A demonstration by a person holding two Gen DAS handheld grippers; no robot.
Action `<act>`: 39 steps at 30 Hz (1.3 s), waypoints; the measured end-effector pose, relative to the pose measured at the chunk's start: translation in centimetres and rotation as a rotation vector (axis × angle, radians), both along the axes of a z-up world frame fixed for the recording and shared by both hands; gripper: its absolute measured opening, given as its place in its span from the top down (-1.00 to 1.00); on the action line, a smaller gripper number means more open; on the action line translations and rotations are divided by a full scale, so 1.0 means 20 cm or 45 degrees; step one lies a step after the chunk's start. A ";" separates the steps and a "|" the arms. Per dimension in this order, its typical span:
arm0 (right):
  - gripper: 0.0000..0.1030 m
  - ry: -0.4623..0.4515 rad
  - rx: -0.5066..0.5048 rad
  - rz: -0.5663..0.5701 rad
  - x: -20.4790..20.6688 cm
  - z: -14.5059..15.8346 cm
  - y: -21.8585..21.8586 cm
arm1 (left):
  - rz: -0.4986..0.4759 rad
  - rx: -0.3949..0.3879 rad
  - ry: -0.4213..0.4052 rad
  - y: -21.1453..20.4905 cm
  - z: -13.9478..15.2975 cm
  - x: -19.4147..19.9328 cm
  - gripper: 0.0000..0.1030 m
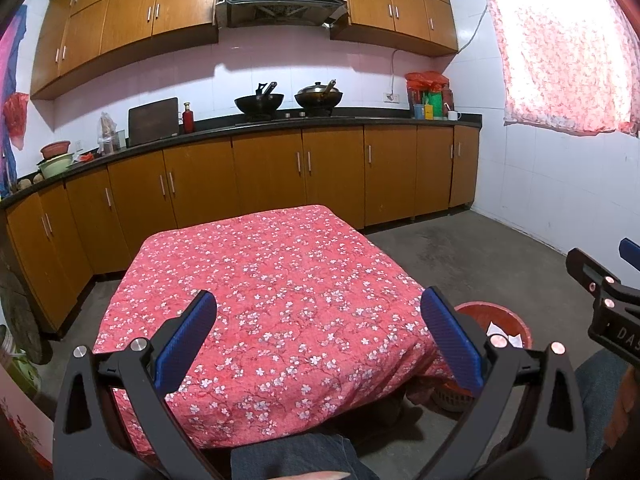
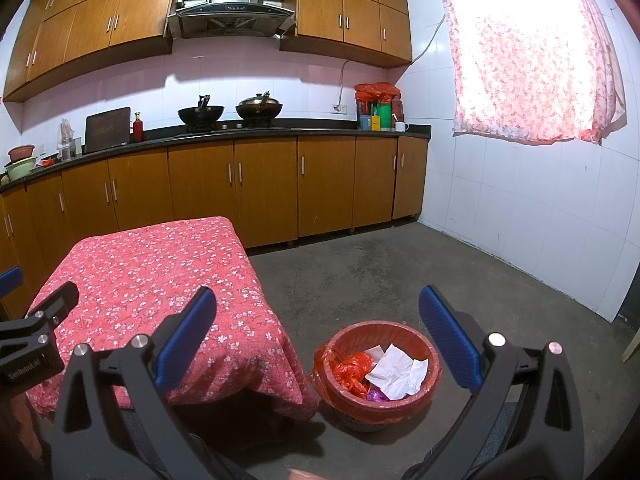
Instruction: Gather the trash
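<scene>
Floor wastebasket [image 2: 376, 376] with crumpled papers [image 2: 394, 372]

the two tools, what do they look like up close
Both the left tool and right tool have matte black frames with silver rivets and two fingers faced with textured blue pads. White lettering marks each body. No cables are visible.

Black jaws, blue pads [image 1: 188, 340], silver screws
</scene>
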State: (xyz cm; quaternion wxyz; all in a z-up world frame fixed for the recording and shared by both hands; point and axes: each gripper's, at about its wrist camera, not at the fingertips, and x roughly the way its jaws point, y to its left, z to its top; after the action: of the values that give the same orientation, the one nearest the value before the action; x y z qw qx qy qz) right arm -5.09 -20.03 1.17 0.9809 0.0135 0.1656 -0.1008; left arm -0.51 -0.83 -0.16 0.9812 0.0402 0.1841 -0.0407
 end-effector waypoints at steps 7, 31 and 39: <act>-0.92 -0.005 0.002 -0.003 0.00 0.00 0.00 | -0.002 -0.003 0.003 0.00 -0.01 0.00 -0.96; -0.92 -0.008 0.004 -0.010 0.00 0.00 0.01 | -0.002 -0.003 0.002 0.00 -0.01 0.00 -0.96; -0.92 -0.007 0.006 -0.010 0.00 0.00 0.02 | -0.003 -0.006 0.006 0.00 -0.01 0.00 -0.96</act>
State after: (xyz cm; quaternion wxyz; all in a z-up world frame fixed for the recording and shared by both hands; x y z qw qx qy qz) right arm -5.05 -19.73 1.17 0.9809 0.0167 0.1632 -0.1041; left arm -0.46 -0.85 -0.43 0.9808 0.0381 0.1863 -0.0424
